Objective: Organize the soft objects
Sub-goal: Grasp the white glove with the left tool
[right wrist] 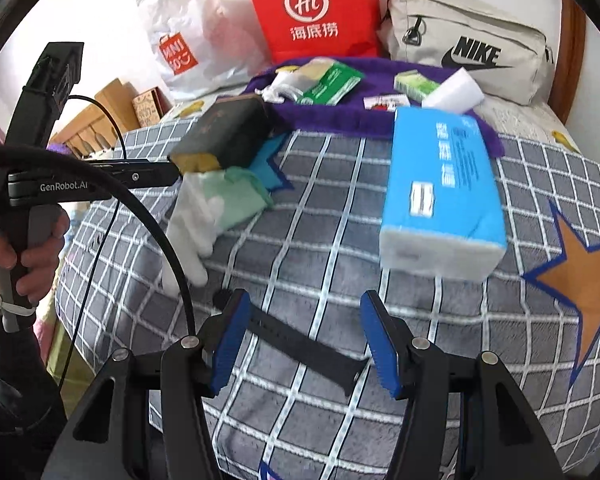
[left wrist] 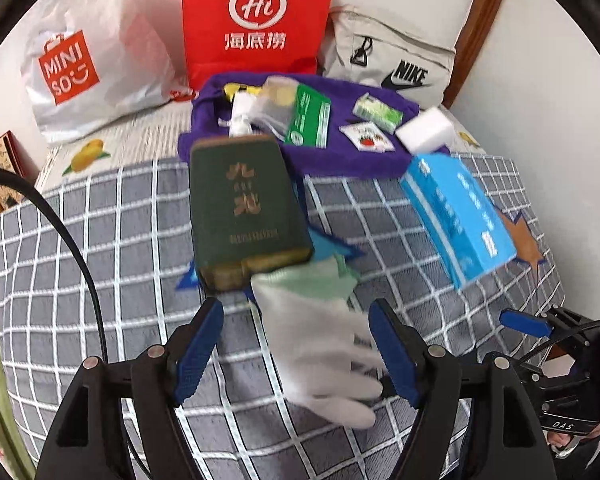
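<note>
Left fingers (left wrist: 296, 350) angled down, spread over white glove (left wrist: 320, 352), right fingers (right wrist: 304, 344) spread above black strap (right wrist: 300, 348).

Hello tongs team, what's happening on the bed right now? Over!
Left tongs open, white glove lying between them, not gripped. Right tongs open over black strap. Green book rests beside the glove's cuff, close by.

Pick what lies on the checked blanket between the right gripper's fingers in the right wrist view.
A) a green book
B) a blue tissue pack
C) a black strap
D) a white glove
C: the black strap lies flat on the checked blanket between the open fingers of the right gripper, while the white glove and the blue tissue pack lie farther off.
</note>
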`<action>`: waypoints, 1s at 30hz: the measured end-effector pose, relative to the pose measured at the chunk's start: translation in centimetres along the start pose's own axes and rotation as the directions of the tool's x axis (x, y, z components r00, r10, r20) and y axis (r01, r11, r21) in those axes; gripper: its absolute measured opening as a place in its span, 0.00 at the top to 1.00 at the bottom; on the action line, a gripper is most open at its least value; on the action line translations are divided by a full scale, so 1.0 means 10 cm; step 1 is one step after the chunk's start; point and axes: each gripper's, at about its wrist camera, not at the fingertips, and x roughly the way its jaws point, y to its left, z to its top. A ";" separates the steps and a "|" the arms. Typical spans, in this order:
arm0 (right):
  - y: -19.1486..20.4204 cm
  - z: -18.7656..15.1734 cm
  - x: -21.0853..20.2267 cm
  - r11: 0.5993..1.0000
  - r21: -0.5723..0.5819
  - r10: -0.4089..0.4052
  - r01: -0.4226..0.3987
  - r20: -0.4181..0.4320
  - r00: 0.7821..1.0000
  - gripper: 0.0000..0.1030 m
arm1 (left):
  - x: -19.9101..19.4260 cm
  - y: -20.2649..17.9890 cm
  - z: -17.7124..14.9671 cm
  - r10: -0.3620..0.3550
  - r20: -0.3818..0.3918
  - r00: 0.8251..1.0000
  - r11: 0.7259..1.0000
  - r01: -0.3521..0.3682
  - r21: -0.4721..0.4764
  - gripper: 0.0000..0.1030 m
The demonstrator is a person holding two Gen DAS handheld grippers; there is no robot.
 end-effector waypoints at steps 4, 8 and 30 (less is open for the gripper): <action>-0.03 -0.09 0.02 1.000 0.016 0.003 -0.003 -0.004 1.000 0.45 | 0.15 0.01 -0.18 -0.031 -0.040 0.999 0.999 0.031 -0.018 0.28; -0.07 -0.14 0.03 1.000 0.032 0.002 -0.001 -0.011 1.000 0.45 | 0.38 -0.05 -0.32 -0.018 -0.089 0.996 1.000 0.020 0.024 0.28; 0.06 -0.25 0.27 0.998 -0.047 0.029 -0.033 -0.072 0.997 0.45 | 0.52 -0.15 -0.39 -0.031 -0.024 0.999 0.998 0.032 0.045 0.80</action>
